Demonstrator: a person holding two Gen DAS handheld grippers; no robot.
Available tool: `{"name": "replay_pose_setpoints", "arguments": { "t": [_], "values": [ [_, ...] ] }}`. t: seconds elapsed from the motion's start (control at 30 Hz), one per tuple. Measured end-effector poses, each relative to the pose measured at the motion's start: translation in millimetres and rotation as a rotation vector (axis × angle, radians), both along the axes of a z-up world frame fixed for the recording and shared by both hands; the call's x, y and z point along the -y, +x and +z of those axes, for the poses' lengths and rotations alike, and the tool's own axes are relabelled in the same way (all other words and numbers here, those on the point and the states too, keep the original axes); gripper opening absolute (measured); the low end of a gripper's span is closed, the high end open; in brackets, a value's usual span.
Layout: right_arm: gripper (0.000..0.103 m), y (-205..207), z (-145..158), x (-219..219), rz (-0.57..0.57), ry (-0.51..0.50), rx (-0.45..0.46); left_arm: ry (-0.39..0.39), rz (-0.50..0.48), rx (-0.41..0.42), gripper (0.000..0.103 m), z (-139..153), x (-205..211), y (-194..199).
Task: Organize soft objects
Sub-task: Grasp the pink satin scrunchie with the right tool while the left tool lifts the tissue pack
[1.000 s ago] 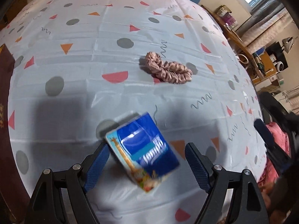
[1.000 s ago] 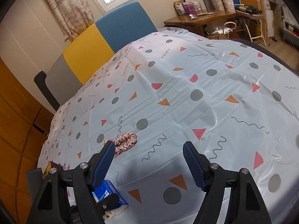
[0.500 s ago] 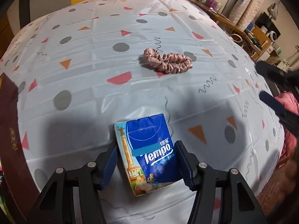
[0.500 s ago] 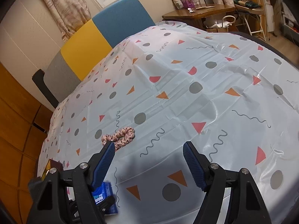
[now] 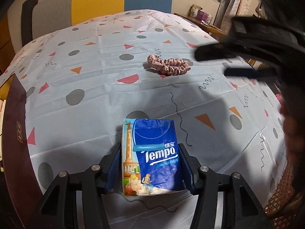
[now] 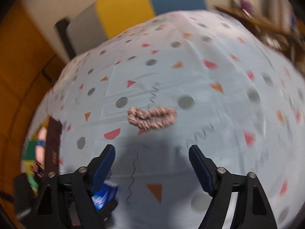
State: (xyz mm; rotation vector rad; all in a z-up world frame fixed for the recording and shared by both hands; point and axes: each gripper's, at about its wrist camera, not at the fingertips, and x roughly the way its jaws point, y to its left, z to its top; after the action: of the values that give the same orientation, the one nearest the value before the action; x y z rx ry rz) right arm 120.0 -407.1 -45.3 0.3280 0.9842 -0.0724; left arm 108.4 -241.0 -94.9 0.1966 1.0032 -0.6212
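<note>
My left gripper is shut on a blue Tempo tissue pack, held upright between its blue pads just above the table. A pink satin scrunchie lies on the tablecloth further in; it also shows in the blurred right wrist view. My right gripper is open and empty, pointed at the scrunchie from a short way off. It enters the left wrist view from the right, above the table. The tissue pack shows low left in the right wrist view.
The table carries a pale blue cloth with dots and triangles. A dark maroon box sits at the left edge. A grey, yellow and blue chair back stands behind the table. A wooden desk with clutter is at the far right.
The left gripper has closed on the tissue pack and turned it upright. The right gripper has swung in fast toward the scrunchie, which is now nearer and centred in its view.
</note>
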Motion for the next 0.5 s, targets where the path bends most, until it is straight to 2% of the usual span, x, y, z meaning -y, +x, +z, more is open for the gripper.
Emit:
{"name": "replay_pose_setpoints", "arguments": {
  "t": [0.17,0.3,0.43,0.47,0.5],
  "values": [
    [0.085,45.7,-12.9,-25.1,0.199,-0.264,-0.055,-0.004,-0.008,0.025,0.055,-2.5,1.5,-2.8],
    [0.085,75.0,-30.4,-32.6,0.309,-0.360,-0.105,-0.041,0.001,0.023,0.055,-3.3,-3.1,-2.7],
    [0.081,95.1,-44.7,-34.4,0.363,-0.397,-0.139,-0.053,0.006,0.033,0.055,-3.0,-4.8,-7.5],
    [0.072,99.1,-48.3,-33.7,0.372,-0.392,-0.149,-0.054,0.006,0.035,0.055,-3.5,-5.0,-7.9],
    [0.046,102.8,-50.3,-33.3,0.375,-0.386,-0.158,-0.055,0.006,0.039,0.055,-3.6,-4.9,-8.8]
  ]
}}
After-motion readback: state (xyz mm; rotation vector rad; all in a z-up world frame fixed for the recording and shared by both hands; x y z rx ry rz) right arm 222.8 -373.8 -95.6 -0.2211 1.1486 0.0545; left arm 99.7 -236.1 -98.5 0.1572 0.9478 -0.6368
